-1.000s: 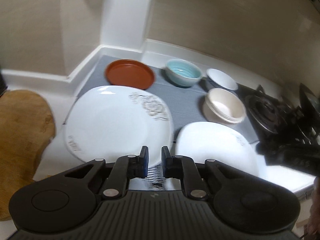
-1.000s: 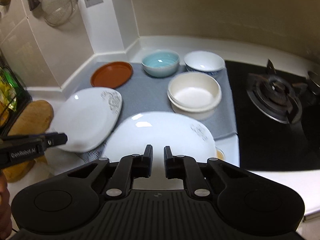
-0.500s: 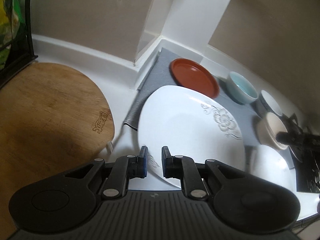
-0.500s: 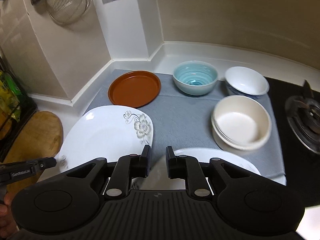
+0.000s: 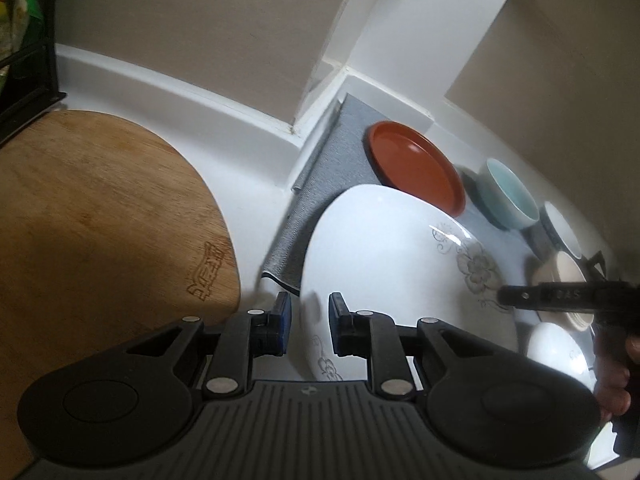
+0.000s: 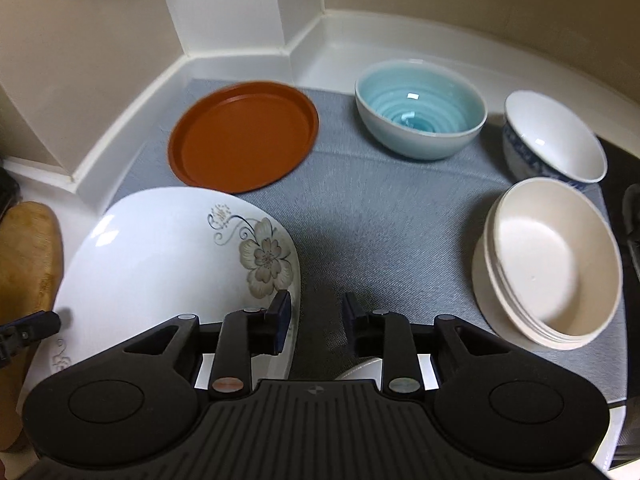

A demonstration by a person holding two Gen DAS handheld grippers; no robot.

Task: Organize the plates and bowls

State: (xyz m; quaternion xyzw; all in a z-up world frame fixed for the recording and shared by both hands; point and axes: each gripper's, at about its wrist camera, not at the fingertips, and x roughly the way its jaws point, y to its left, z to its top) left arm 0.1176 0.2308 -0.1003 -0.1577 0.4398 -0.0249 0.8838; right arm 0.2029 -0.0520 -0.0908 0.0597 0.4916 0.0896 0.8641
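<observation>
A white square plate with a grey flower (image 5: 400,272) (image 6: 160,260) lies on the grey mat (image 6: 380,216), half off its left edge. My left gripper (image 5: 310,326) straddles the plate's left rim, jaws opening, pads not pressing. My right gripper (image 6: 316,312) straddles the plate's right rim, jaws opening too, with a gap to the right pad. Behind it sit a red-brown plate (image 6: 244,136), a light blue bowl (image 6: 420,116), a white bowl with blue pattern (image 6: 556,144) and stacked cream bowls (image 6: 552,256). A plain white plate (image 5: 556,348) lies under the right gripper.
A wooden cutting board (image 5: 100,220) lies left of the mat on the white counter. A black rack (image 5: 28,60) stands at the far left. The wall corner and white upstand (image 6: 240,60) close off the back. A black hob edge (image 6: 632,220) borders the mat on the right.
Both grippers came lower and nearer the flowered plate, the left to its left rim, the right from over the plain white plate to its right rim. Both pairs of jaws stand wider.
</observation>
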